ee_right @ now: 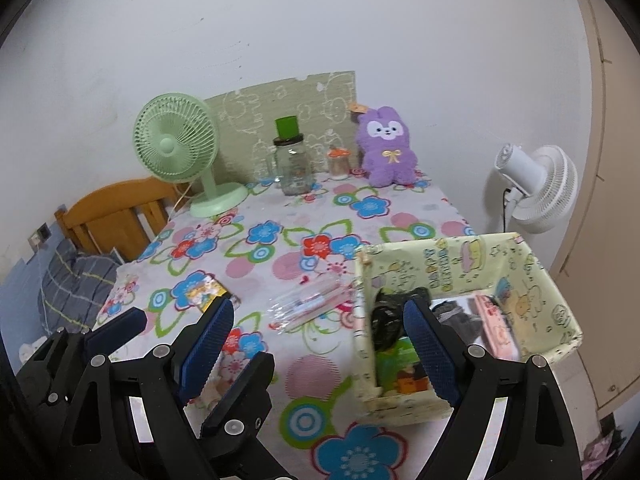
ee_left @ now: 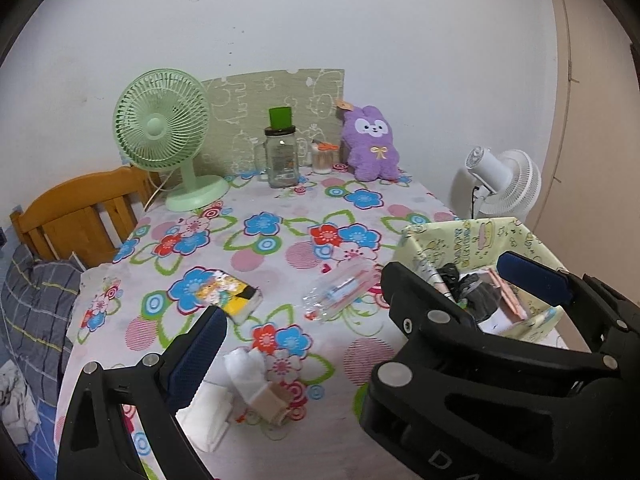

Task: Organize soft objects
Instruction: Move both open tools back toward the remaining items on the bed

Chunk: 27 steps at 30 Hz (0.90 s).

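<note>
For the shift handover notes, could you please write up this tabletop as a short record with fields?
surface: table under a flowered cloth
bin: pale yellow fabric box at the right edge, already holding dark items and a pink one
loose on cloth: clear packet, cartoon-print pack, white bundle
back row: green fan, glass jar, purple plush
left gripper: open, empty
right gripper: open, empty, one finger in front of the box

Fuzzy purple plush rabbit (ee_left: 372,146), clear glossy glass jar (ee_left: 282,158), smooth pale green plastic fan (ee_left: 164,132), matt printed cloth tablecloth (ee_left: 280,248), varnished wooden chair (ee_left: 80,216), crinkled clear plastic packet (ee_left: 340,292), printed fabric-covered basket (ee_right: 532,276).
</note>
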Tool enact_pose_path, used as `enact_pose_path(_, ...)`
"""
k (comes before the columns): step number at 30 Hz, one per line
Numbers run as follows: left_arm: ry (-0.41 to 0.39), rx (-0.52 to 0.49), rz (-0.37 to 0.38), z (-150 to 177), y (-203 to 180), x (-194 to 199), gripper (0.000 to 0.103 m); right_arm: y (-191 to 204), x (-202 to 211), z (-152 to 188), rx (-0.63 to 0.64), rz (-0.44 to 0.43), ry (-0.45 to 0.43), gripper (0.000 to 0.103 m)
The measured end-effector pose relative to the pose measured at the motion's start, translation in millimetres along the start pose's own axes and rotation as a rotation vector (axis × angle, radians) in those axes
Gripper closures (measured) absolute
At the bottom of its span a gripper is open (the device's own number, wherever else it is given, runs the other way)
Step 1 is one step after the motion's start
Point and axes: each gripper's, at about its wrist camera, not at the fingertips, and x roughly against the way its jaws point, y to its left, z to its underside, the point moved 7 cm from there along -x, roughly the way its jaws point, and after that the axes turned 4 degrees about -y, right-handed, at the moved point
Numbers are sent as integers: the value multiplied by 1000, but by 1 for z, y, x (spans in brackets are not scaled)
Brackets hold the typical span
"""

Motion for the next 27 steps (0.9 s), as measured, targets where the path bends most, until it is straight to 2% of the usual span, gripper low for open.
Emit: enact_pose_path(27, 65, 41, -97, 42, 79, -13, 5, 81, -44, 38, 70, -116, 83, 14)
